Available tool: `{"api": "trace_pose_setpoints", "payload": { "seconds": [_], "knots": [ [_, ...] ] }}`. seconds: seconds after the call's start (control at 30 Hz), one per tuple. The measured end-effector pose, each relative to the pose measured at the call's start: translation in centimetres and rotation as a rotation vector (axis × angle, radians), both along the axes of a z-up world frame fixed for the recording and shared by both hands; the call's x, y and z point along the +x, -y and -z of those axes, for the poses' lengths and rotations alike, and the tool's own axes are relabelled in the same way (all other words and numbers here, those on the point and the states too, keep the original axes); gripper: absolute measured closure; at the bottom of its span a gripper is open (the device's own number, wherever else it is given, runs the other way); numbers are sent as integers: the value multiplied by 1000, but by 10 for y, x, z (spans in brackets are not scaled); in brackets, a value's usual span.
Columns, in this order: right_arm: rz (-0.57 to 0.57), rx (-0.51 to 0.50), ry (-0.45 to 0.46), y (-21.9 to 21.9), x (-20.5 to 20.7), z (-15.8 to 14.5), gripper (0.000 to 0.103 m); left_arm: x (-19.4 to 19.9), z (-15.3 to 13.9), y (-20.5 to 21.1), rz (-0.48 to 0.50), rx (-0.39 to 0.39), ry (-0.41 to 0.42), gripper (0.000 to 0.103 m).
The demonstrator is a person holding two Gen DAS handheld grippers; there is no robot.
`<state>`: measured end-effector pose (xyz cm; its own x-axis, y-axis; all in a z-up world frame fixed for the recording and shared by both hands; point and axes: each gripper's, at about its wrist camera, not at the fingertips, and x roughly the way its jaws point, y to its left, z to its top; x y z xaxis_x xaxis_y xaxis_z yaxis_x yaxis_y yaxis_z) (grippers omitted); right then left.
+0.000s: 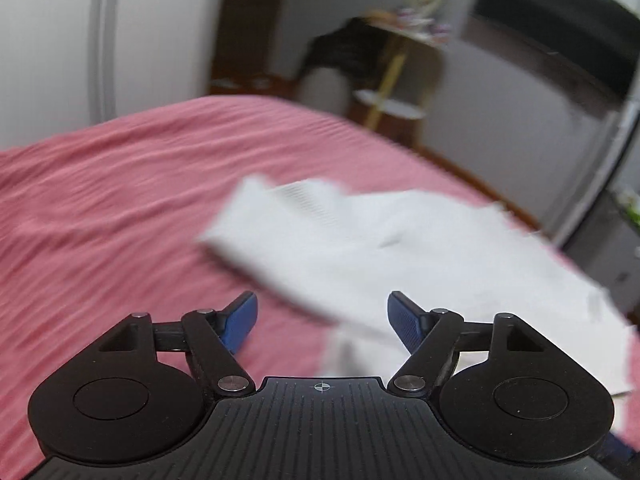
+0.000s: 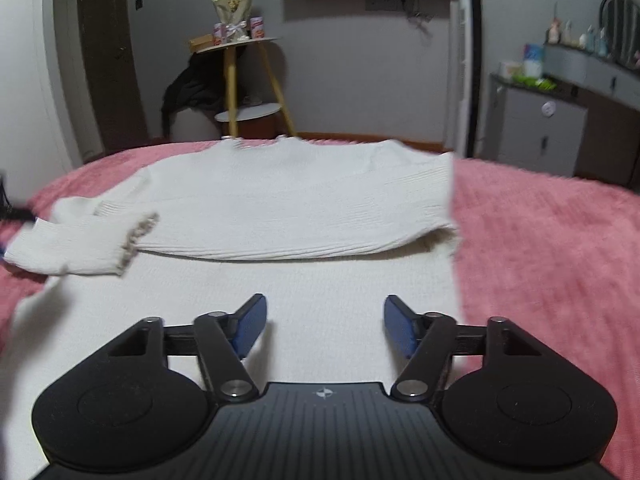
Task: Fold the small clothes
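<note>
White ribbed knit sweater (image 2: 288,196) lies spread on the pink bedspread (image 2: 552,248), the landmark for this report. Sweater occupies the middle of the bedspread; one sleeve (image 2: 76,240) is folded across the body toward the left edge of the garment, cuff resting on the knit. Right gripper (image 2: 324,328) hovers over the near part of the sweater, blue pads apart, nothing between them. Left gripper (image 1: 322,320) is above the bedspread at the sweater's near edge, jaws spread wide, no cloth pinched; that view is motion-blurred. Beyond the bedspread's far edge stands a small wooden-legged side table (image 2: 240,80).
</note>
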<state>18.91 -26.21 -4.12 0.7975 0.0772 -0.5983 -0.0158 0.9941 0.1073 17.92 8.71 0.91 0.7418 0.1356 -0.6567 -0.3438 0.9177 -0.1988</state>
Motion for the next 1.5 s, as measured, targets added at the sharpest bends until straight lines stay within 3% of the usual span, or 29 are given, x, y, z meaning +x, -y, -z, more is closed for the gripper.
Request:
{"api": "trace_pose_setpoints", "payload": {
  "seconds": [0.13,0.33,0.53,0.6,0.63,0.73,0.93,1.07,1.2,1.27,1.4,1.43,1.5],
  "knots": [
    [-113,101,-20,-23,14,-5,49,-3,8,-32,-96,102,-75,26],
    [-214,364,-114,-63,56,-6,49,-8,16,-69,-135,33,-91,26],
    [-232,462,-196,-92,99,9,67,7,31,-62,-98,6,-94,25],
    [-226,464,-217,-97,106,12,82,12,34,-57,-75,4,-91,24],
    [-225,463,-223,-98,109,12,94,12,34,-56,-66,2,-89,24],
    [-232,421,-165,-94,100,-1,96,11,34,-51,-50,-10,-79,24],
    [-113,137,82,-65,71,-43,96,9,33,-31,25,-14,-51,24],
    [11,50,40,-28,75,-35,96,11,40,-15,76,-15,-69,24],
    [61,174,-90,6,86,-13,91,13,45,-4,93,40,-74,24],
    [79,271,-94,19,84,-7,75,13,47,-2,95,40,-71,24],
    [71,409,-108,27,95,3,69,13,48,2,101,58,-69,23],
    [63,405,-115,25,98,4,71,13,49,4,102,66,-69,23],
    [31,353,-107,18,103,1,95,13,49,6,102,75,-68,22]
  ]
}}
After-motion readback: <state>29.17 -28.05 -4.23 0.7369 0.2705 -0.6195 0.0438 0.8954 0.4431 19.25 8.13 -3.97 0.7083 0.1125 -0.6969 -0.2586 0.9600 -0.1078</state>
